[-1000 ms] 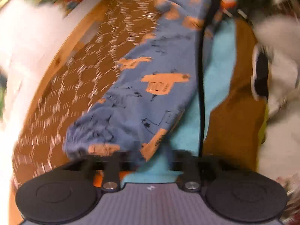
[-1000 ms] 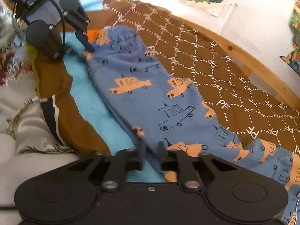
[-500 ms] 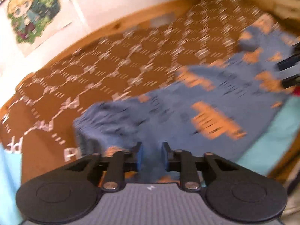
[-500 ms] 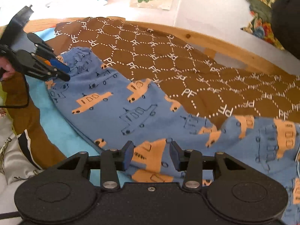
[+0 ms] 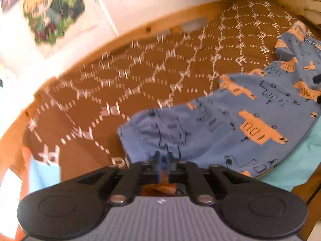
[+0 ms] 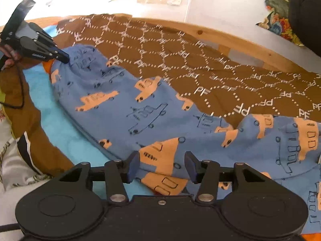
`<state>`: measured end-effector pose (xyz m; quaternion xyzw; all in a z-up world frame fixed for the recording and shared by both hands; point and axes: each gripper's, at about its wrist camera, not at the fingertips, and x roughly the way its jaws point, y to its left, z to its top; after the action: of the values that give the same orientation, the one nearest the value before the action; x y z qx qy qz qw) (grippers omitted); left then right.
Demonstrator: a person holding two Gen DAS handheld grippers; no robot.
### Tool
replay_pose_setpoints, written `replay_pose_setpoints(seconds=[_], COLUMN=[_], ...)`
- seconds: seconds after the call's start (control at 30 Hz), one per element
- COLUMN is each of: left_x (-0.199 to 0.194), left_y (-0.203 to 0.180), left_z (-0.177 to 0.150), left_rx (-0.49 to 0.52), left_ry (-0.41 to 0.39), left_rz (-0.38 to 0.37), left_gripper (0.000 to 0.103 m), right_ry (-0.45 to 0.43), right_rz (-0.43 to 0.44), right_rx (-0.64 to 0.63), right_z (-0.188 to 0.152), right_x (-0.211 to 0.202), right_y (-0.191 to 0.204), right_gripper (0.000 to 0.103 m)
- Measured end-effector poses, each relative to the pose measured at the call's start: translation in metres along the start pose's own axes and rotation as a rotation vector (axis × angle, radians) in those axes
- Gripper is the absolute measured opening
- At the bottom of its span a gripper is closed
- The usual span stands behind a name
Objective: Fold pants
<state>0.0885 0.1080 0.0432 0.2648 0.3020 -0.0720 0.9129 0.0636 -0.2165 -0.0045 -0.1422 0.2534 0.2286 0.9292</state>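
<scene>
Blue pants (image 6: 128, 108) with orange vehicle prints lie stretched across a brown patterned blanket (image 6: 200, 64). They also show in the left wrist view (image 5: 230, 124). My left gripper (image 5: 164, 161) is shut on the cuff end of one pant leg; it shows in the right wrist view (image 6: 64, 57) at the far left, pinching that cuff. My right gripper (image 6: 161, 165) is open, its fingers on either side of the pants fabric near the waist end, not clamping it.
A turquoise sheet (image 6: 60, 124) lies along the near side of the pants. A wooden bed rail (image 6: 230, 38) runs behind the blanket, with a white wall and posters beyond. Crumpled bedding (image 6: 12, 156) sits at the lower left.
My left gripper has closed on the pant cuff and swung to face along the bed. My right gripper has opened and let go of the fabric it held.
</scene>
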Motion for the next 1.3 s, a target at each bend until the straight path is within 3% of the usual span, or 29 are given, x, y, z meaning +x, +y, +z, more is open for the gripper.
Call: replay_pose_setpoints(seconds=[0.2, 0.3, 0.37, 0.47, 0.57, 0.67, 0.77, 0.93, 1.0, 1.2, 1.3], left_x=[0.013, 0.006, -0.001, 0.001, 0.013, 0.022, 0.022, 0.020, 0.022, 0.031, 0.040], left_y=[-0.017, -0.023, -0.028, -0.050, -0.086, -0.134, -0.182, -0.249, -0.263, -0.268, -0.267], left_z=[-0.006, 0.006, 0.017, 0.041, 0.070, 0.101, 0.125, 0.144, 0.145, 0.139, 0.142], left_rx=[0.093, 0.034, -0.039, -0.112, -0.132, -0.075, -0.003, 0.146, 0.181, 0.181, 0.162], left_ry=[0.040, 0.039, -0.005, -0.053, -0.068, -0.097, -0.137, -0.165, -0.152, -0.112, -0.064], left_rz=[0.081, 0.038, -0.001, -0.109, -0.248, -0.348, -0.415, -0.503, -0.526, -0.572, -0.592], left_gripper=[0.021, 0.058, 0.085, 0.097, 0.101, 0.103, 0.103, 0.103, 0.102, 0.074, 0.057], right_ry=[0.076, 0.069, 0.071, 0.077, 0.080, 0.054, 0.014, -0.075, -0.101, -0.129, -0.127], right_rz=[-0.011, 0.000, -0.012, -0.031, -0.100, -0.186, -0.239, -0.209, -0.195, -0.192, -0.198], right_rx=[-0.027, 0.009, 0.040, 0.109, 0.132, 0.164, 0.314, 0.538, 0.591, 0.639, 0.629], right_z=[-0.006, -0.004, 0.000, 0.006, 0.005, -0.006, -0.020, -0.041, -0.047, -0.050, -0.048], right_x=[0.010, 0.001, -0.007, -0.023, -0.043, -0.062, -0.073, -0.072, -0.069, -0.056, -0.051], right_y=[0.006, -0.003, -0.012, -0.035, -0.065, -0.099, -0.140, -0.192, -0.206, -0.226, -0.231], right_gripper=[0.054, 0.055, 0.059, 0.084, 0.097, 0.102, 0.102, 0.102, 0.095, 0.060, 0.052])
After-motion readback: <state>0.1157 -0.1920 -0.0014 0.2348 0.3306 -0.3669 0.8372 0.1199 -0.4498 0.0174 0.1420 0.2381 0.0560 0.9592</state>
